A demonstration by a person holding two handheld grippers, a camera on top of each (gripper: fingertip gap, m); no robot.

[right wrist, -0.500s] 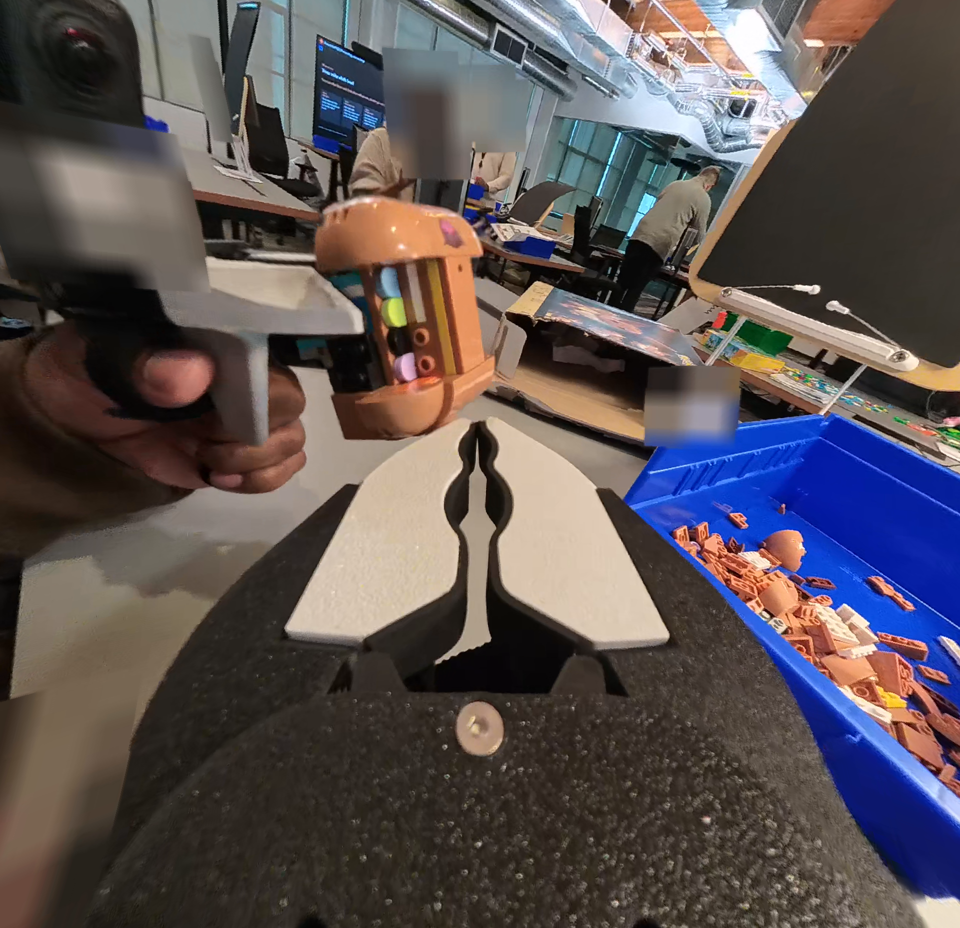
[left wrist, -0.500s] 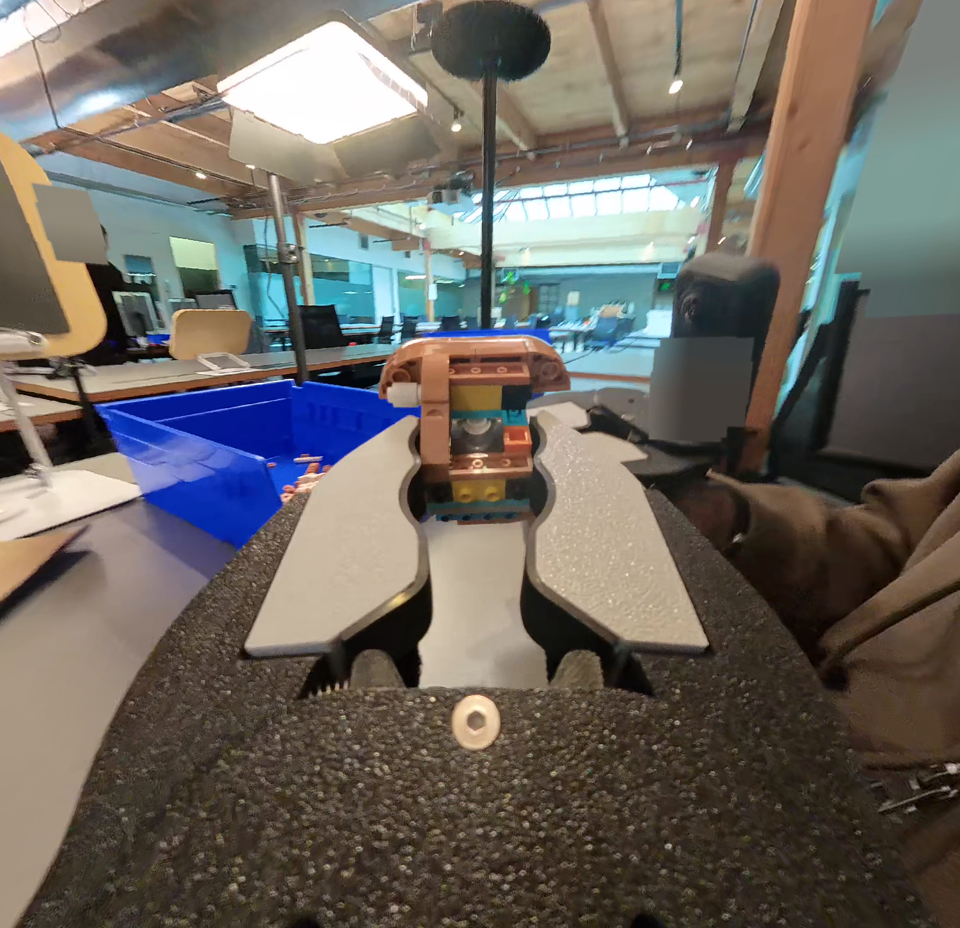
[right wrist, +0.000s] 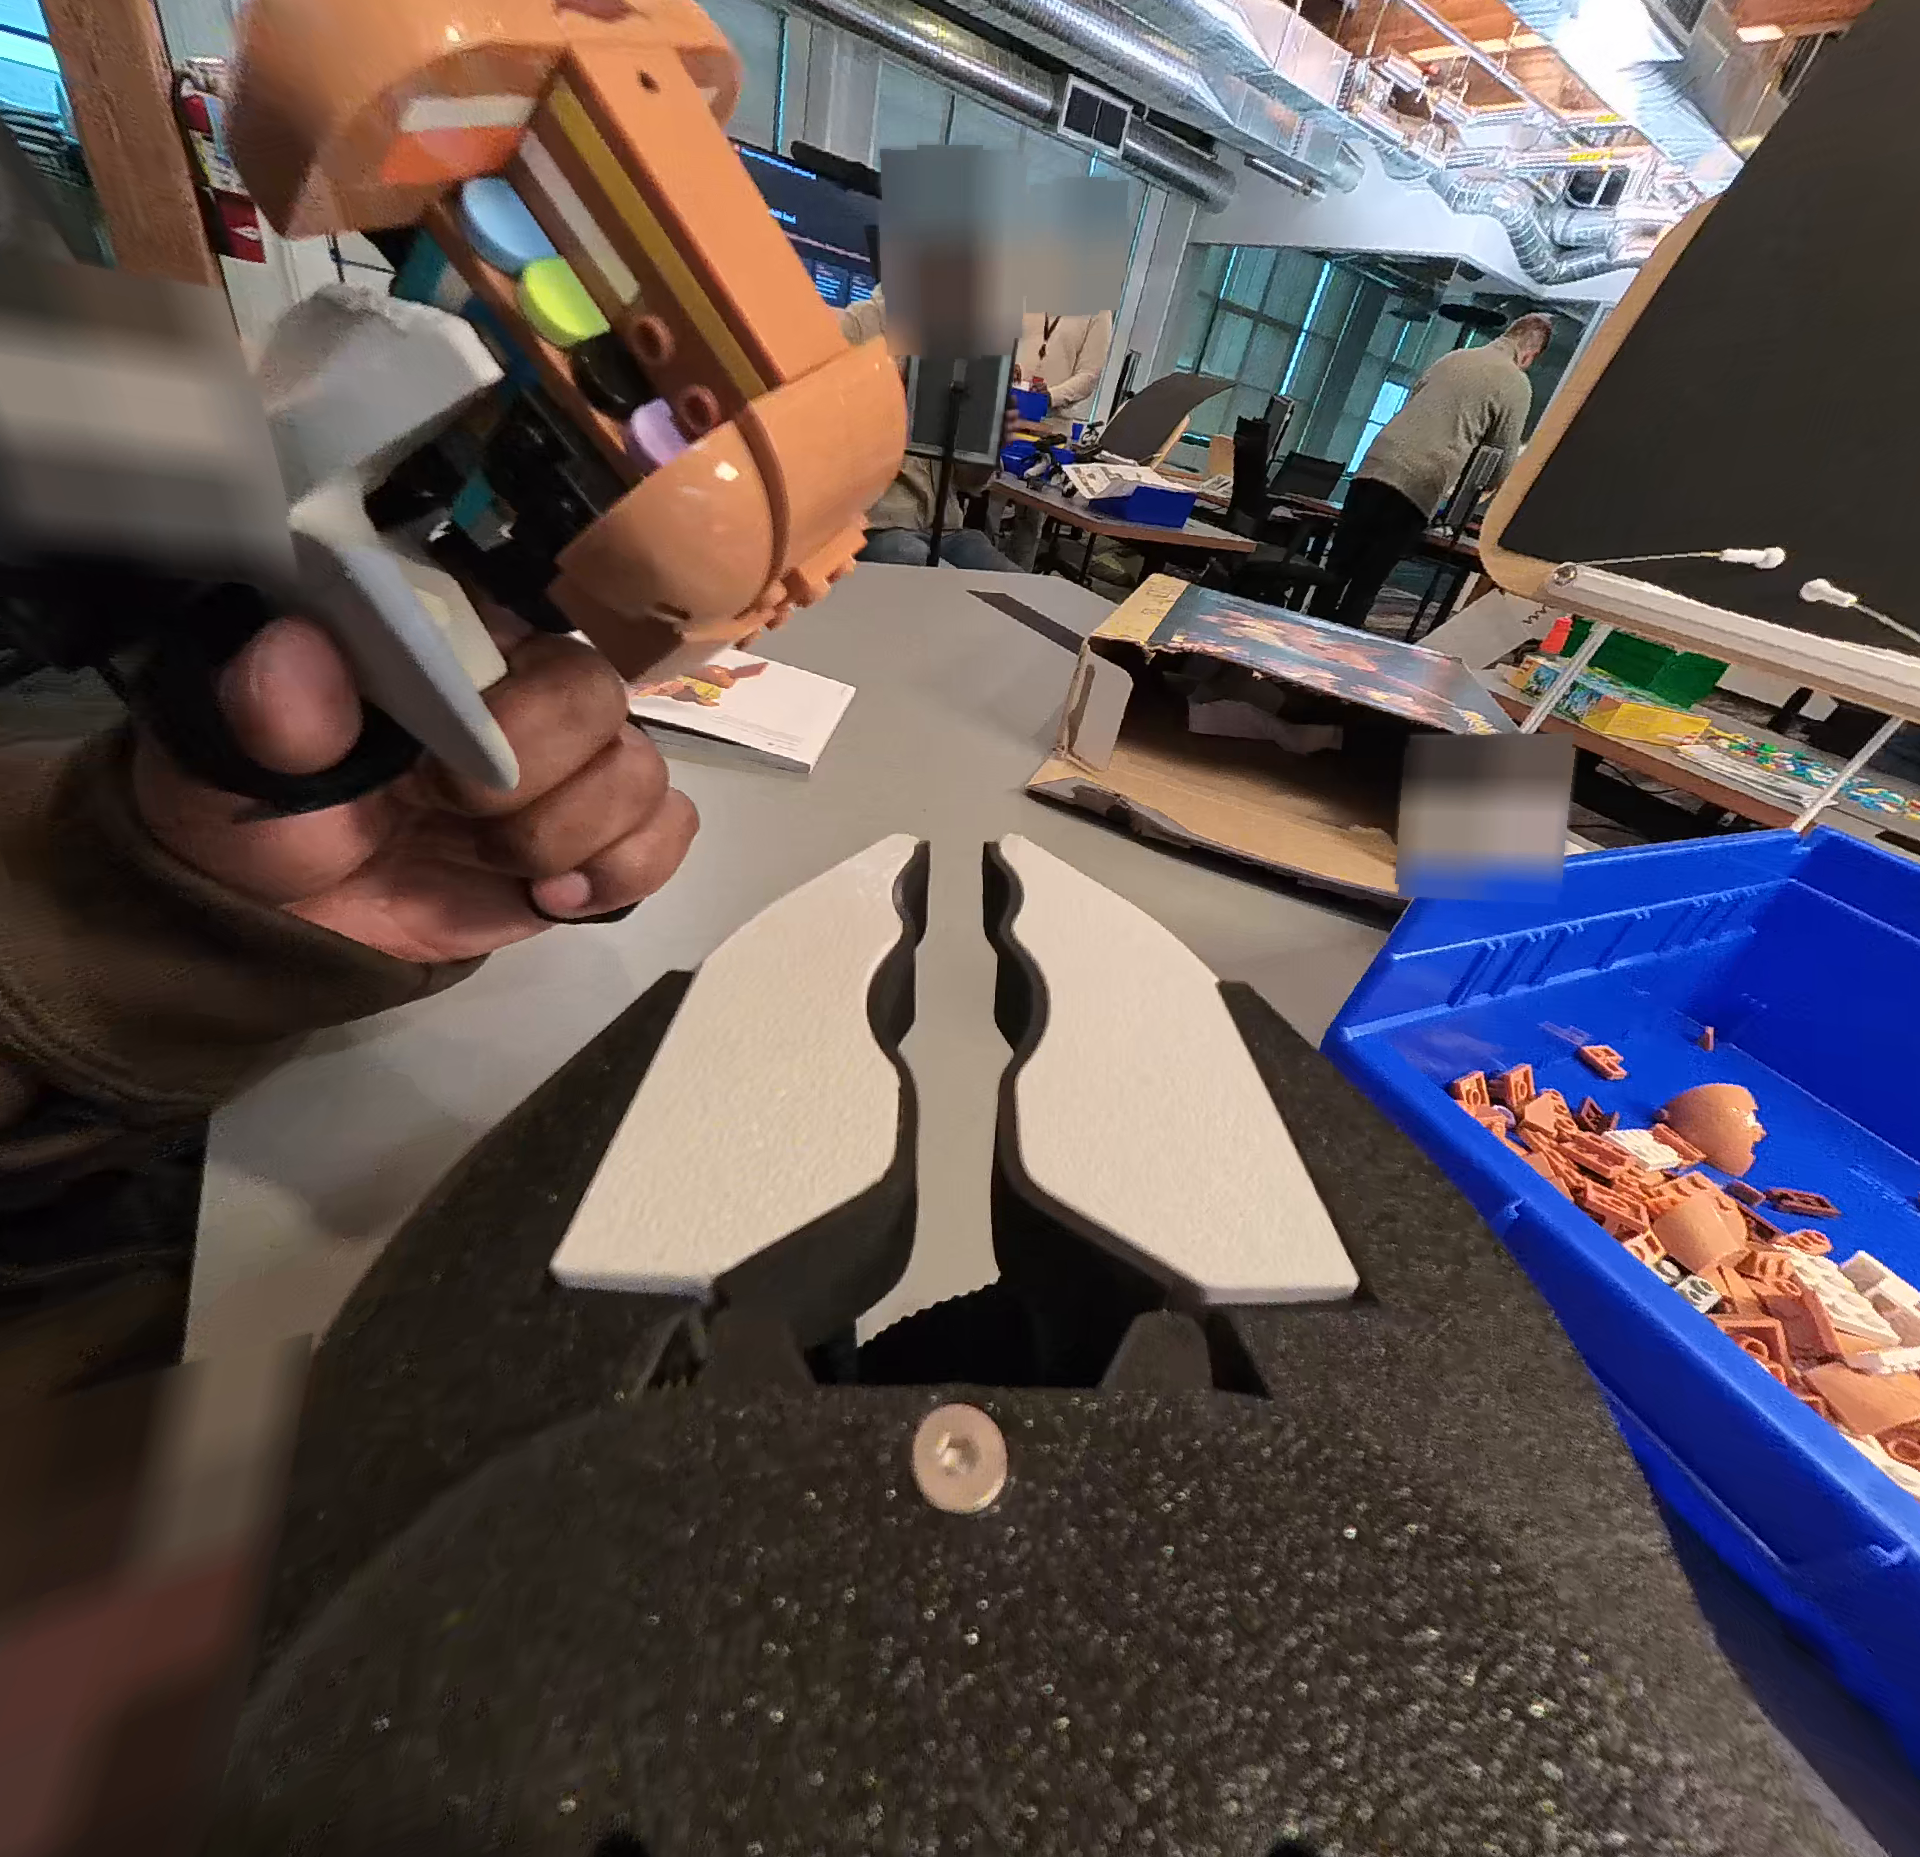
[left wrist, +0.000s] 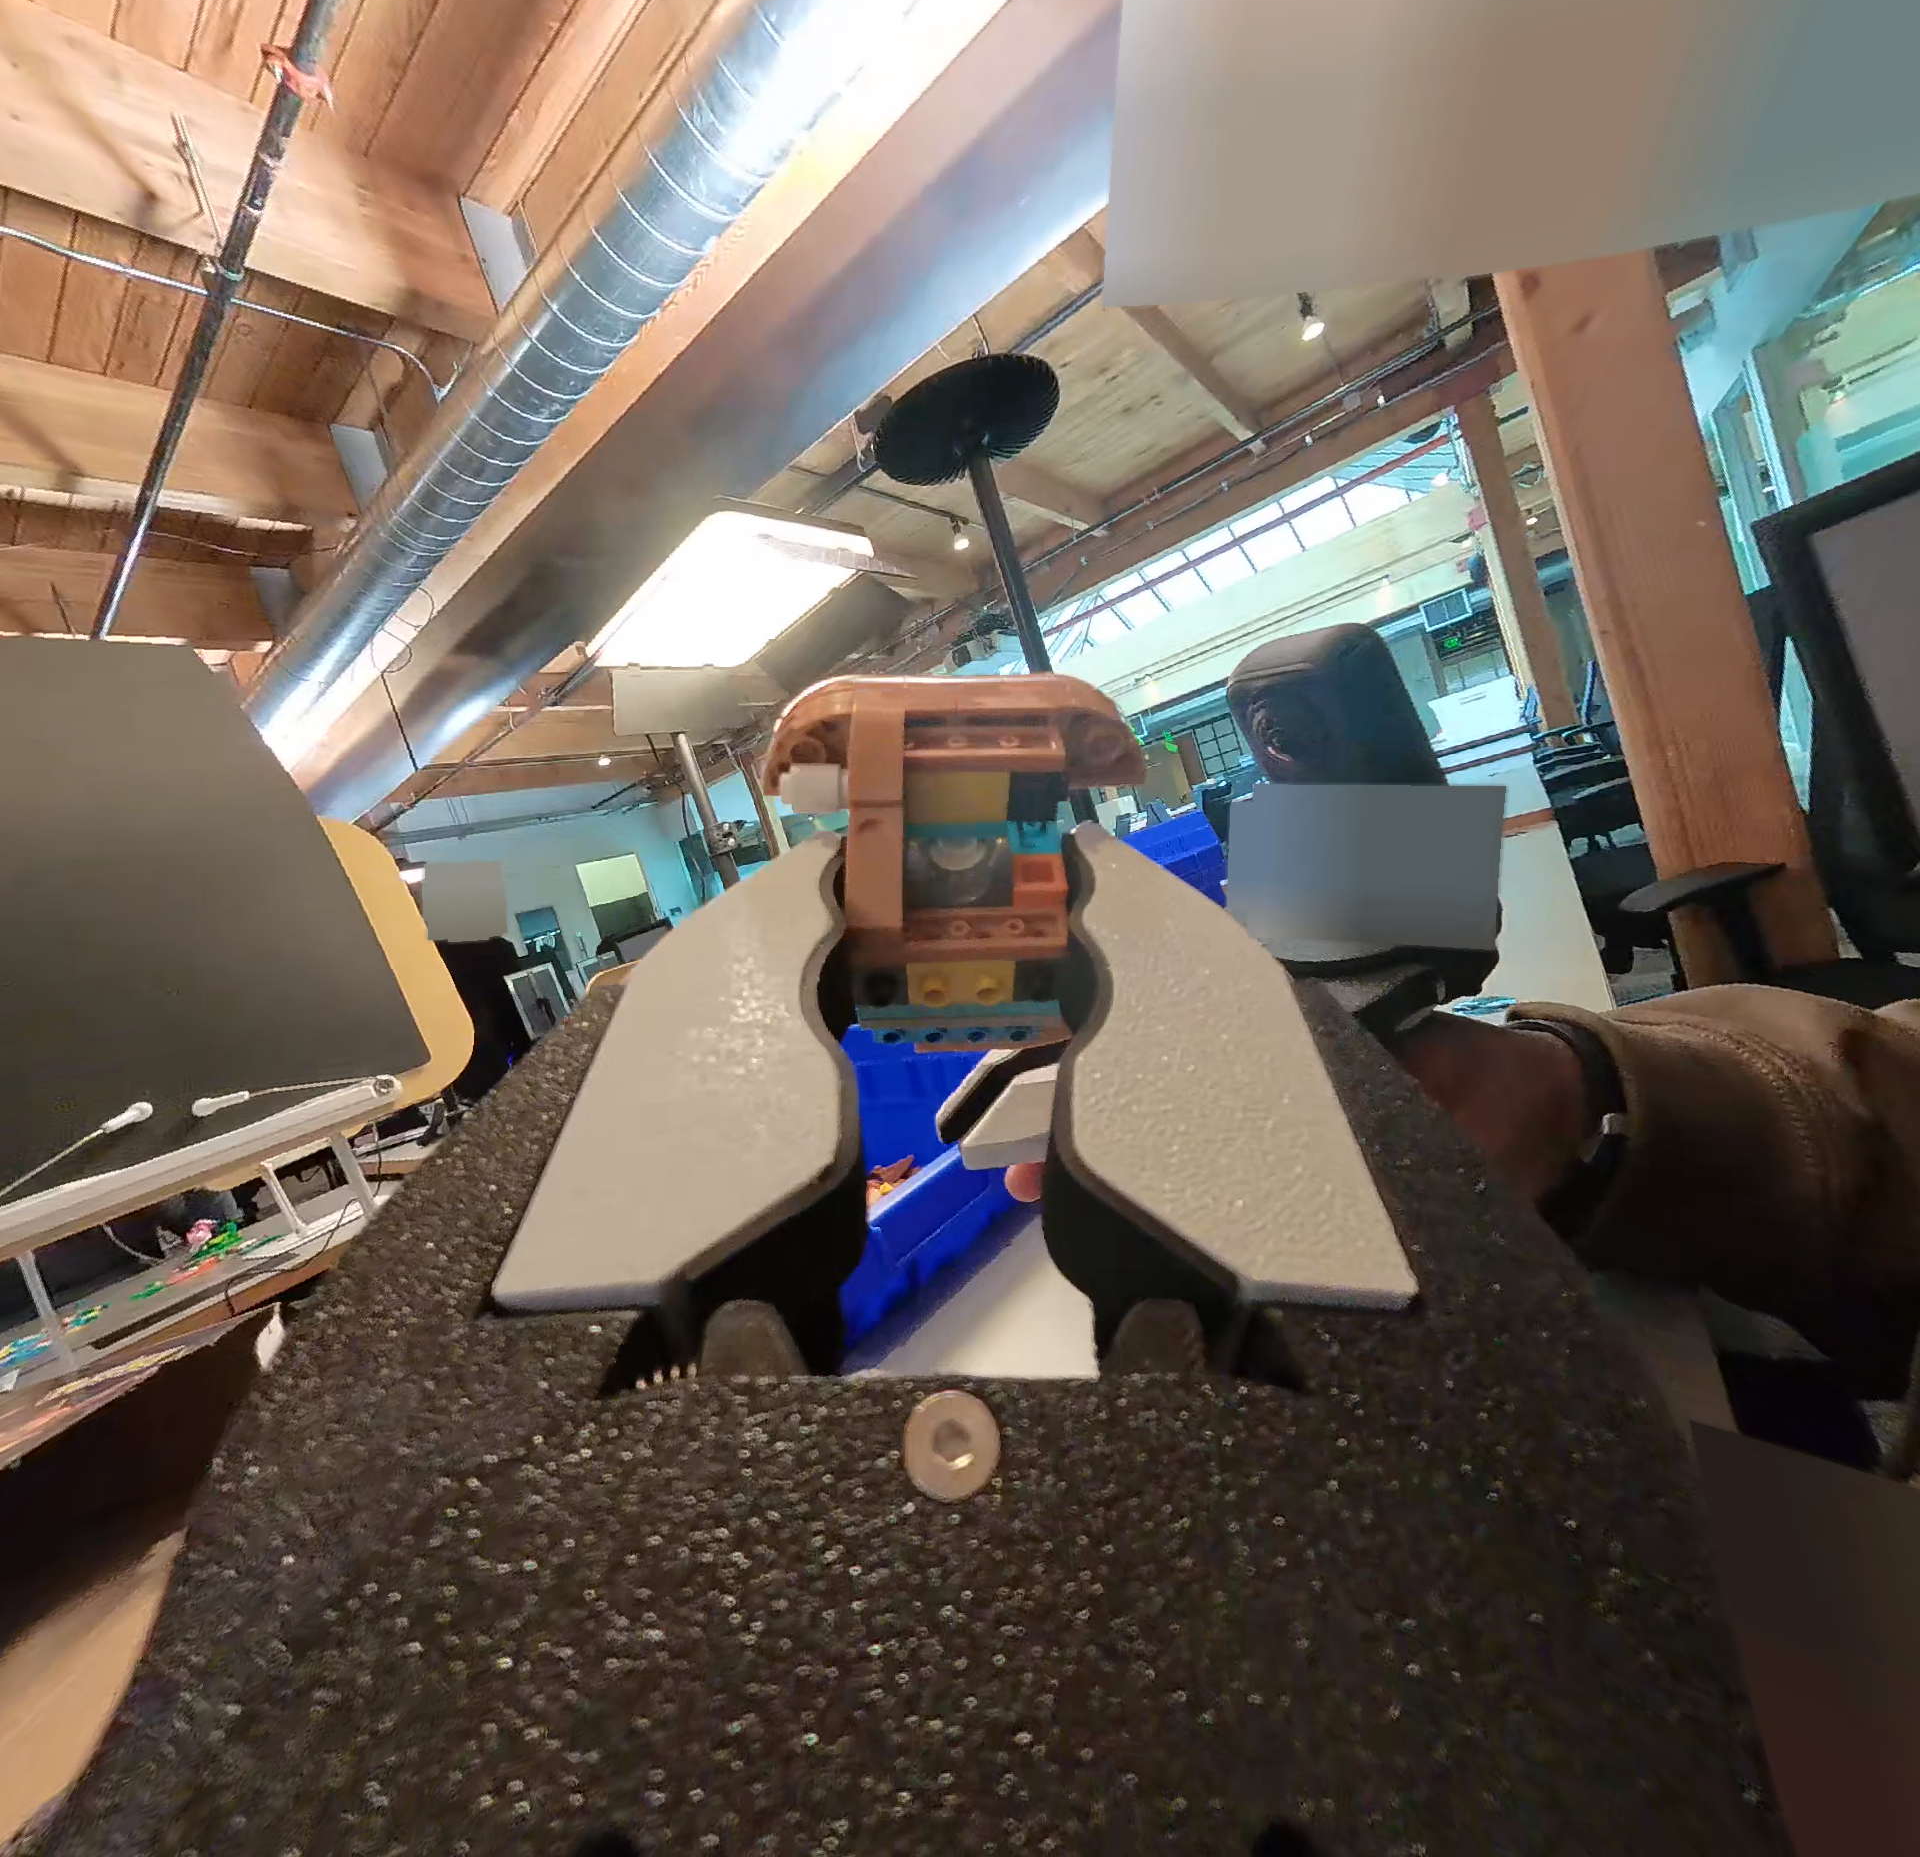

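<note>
My left gripper [left wrist: 951,857] is shut on a tan and brown brick model [left wrist: 935,747] with yellow, teal and black bricks inside. It holds the model up in the air, tilted toward the ceiling. In the right wrist view the same model [right wrist: 561,280] is at the upper left, held by the left gripper [right wrist: 457,477] in a person's hand [right wrist: 436,831]. My right gripper [right wrist: 954,857] is empty, its fingers parted by a narrow gap. It is below and to the right of the model, above the grey table [right wrist: 935,685]. One right fingertip [left wrist: 1008,1121] shows behind the left fingers.
A blue bin [right wrist: 1558,934] holding several loose tan, brown and white bricks [right wrist: 1714,1215] stands at the right. An open cardboard box [right wrist: 1247,727] and a booklet [right wrist: 748,711] lie farther back on the table. A black board on a stand [right wrist: 1766,353] is at the far right. People stand at desks behind. The tips of one gripper are about 9 cm away from the tips of the other.
The left gripper has tilted upward with the model, which now sits higher and closer in the right wrist view. The right gripper's fingers have parted slightly.
</note>
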